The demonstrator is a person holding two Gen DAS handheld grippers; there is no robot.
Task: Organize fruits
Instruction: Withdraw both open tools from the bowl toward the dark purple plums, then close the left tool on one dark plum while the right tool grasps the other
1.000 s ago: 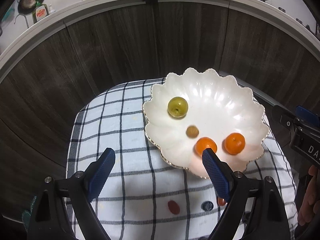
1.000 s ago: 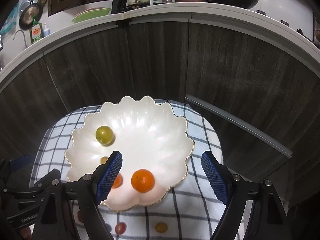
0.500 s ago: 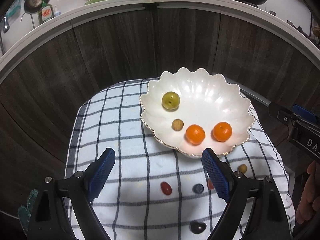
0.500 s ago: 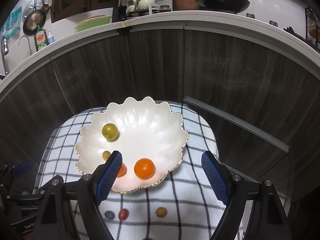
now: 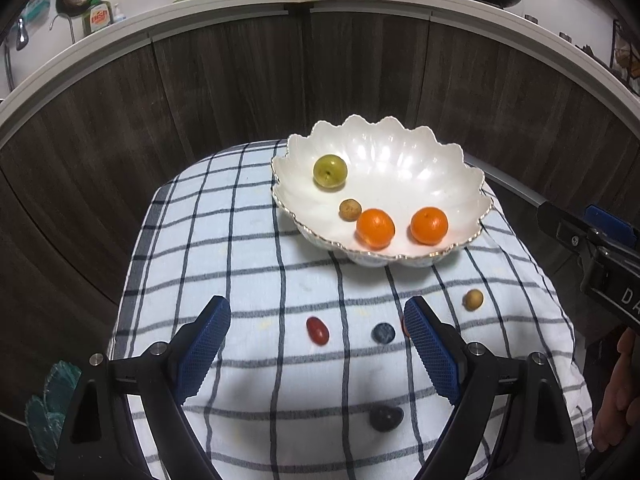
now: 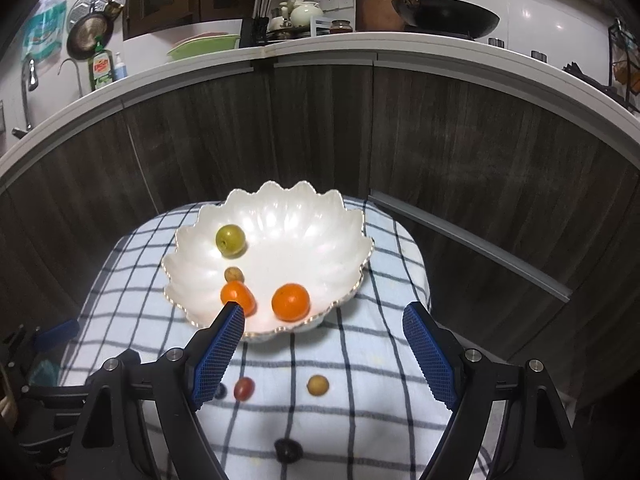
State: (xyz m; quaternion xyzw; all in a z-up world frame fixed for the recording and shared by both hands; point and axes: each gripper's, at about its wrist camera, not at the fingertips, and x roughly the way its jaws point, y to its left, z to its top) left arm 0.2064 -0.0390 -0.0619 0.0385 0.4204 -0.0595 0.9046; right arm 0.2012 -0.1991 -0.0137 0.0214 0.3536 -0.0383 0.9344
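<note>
A white scalloped bowl (image 5: 460, 168) (image 6: 344, 240) sits at the far side of a checked cloth. It holds a green fruit (image 5: 329, 171) (image 6: 230, 240), a small brown fruit (image 5: 350, 209) (image 6: 233, 274) and two oranges (image 5: 375, 228) (image 5: 429, 225). On the cloth near me lie a red grape tomato (image 5: 317, 330) (image 6: 244, 388), a blueberry (image 5: 383, 333), a tan fruit (image 5: 473, 300) (image 6: 318, 385) and a dark fruit (image 5: 386, 418) (image 6: 287, 450). My left gripper (image 5: 318, 346) is open and empty above the tomato and blueberry. My right gripper (image 6: 324, 350) is open and empty above the bowl's near edge.
The checked cloth (image 5: 224, 248) covers a small table against dark wood cabinet fronts (image 5: 224, 80). A counter (image 6: 320, 46) above carries a wok, dishes and a soap bottle. The right gripper's body (image 5: 600, 256) shows at the right of the left wrist view.
Both grippers have drawn back and up from the bowl. The loose fruits on the near cloth have come into view. Both stay open.
</note>
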